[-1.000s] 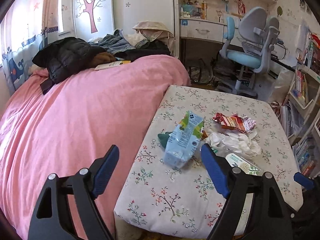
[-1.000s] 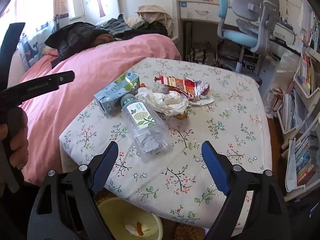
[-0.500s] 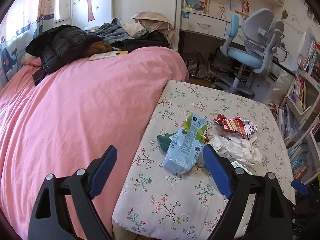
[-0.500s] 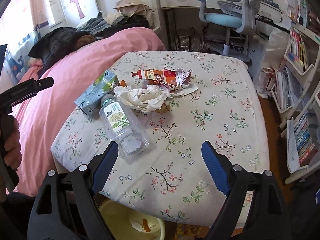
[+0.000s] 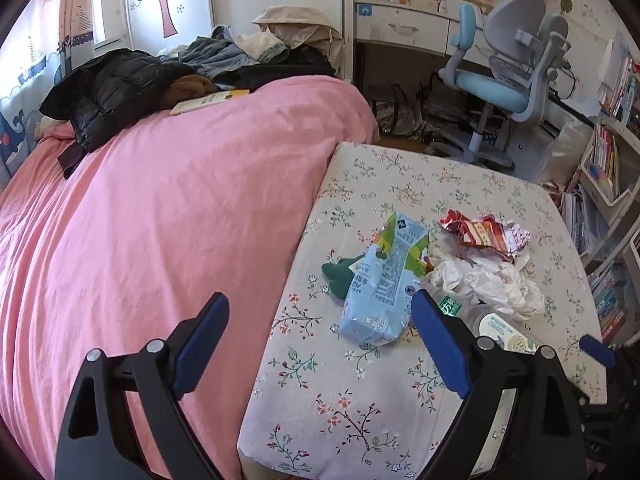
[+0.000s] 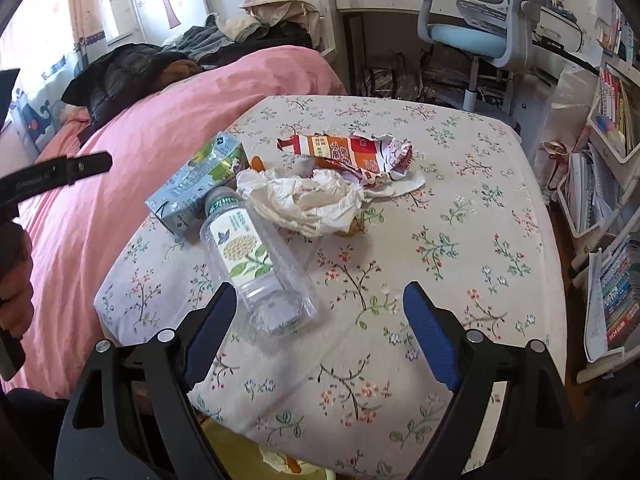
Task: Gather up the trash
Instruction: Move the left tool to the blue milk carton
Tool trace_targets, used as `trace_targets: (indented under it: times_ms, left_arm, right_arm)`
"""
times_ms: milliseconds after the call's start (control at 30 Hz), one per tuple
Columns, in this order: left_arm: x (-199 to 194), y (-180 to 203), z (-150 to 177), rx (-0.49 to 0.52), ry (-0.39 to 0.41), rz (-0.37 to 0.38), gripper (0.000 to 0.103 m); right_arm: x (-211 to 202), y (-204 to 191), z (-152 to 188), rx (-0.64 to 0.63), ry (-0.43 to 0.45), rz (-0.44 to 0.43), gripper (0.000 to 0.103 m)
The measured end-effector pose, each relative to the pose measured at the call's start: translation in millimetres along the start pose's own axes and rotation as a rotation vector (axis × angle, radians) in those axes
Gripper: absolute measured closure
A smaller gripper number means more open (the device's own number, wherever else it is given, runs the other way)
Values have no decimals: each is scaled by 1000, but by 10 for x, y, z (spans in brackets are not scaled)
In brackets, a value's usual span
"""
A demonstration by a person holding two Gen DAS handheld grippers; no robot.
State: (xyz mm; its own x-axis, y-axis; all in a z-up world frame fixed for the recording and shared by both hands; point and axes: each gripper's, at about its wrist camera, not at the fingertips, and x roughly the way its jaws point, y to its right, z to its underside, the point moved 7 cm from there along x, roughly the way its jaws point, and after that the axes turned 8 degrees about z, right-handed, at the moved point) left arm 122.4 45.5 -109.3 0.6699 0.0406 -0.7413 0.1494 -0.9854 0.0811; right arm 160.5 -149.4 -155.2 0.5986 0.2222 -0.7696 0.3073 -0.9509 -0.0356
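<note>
— Hovering over the floral surface (image 6: 460,208), both of them. Left gripper (image 5: 320,344) spread wide, nothing between its fingers, sits over the near edge where the surface meets the pink bed (image 5: 160,220).

— And the right gripper (image 6: 316,328)?

— Wide open too, holding nothing. The base of the clear plastic bottle (image 6: 256,264) lies just ahead of its left finger, not touching as far as I can see.

— Where's the trash?

— All bunched mid-surface, toward the bed side. Bottle lies on its side, green cap pointing away toward the light blue carton (image 6: 196,188). Carton lies flat, next to the bottle's neck. Crumpled white paper (image 6: 312,200) sits right of the cap, touching the bottle shoulder. Red and orange wrapper (image 6: 352,152) lies behind the paper, partly over it.

— Anything else in the pile?

— Small dark green thing (image 5: 338,276) tucked against the carton's bed side, seen from the left view only. Can't tell what it is. Something orange (image 6: 258,163) peeks out behind the carton, mostly hidden.

— Bin?

— Yellow bin (image 6: 248,456) under the near edge of the surface, only partly visible, with some scraps in it.

— Room?

— Black jacket (image 5: 116,88) and clothes heaped at the bed's far end, blue desk chair (image 5: 504,80) beyond the surface, bookshelves (image 6: 612,240) on the right.
</note>
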Motion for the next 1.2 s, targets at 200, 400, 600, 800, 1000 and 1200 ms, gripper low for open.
trace_targets:
  times_ms: [200,400,600,800,1000,1200]
  left_arm:
    - [86,-30,53,22,-37,-26,15]
    - [168,-265,99,-62,-80,-18,15]
    - [239,-332,158,-122,-115,23,15]
    - [338,-173,223,-90,-150,60,15]
    - [408,-23,190,-4,-116,7,15]
    - [568,99,75,69,-96,-16,15]
  right_arm:
    - [97,42,-89,24,5,-40,21]
    - [120,50,-159,23,10,-75,21]
    - [120,-7,-206,-4,9,-129,21]
    - [208,24,-252,79,-42,-246,21]
    - [373,141,-319,212,-108,-331,21]
    - [519,201,-385,296,-134,-382,21]
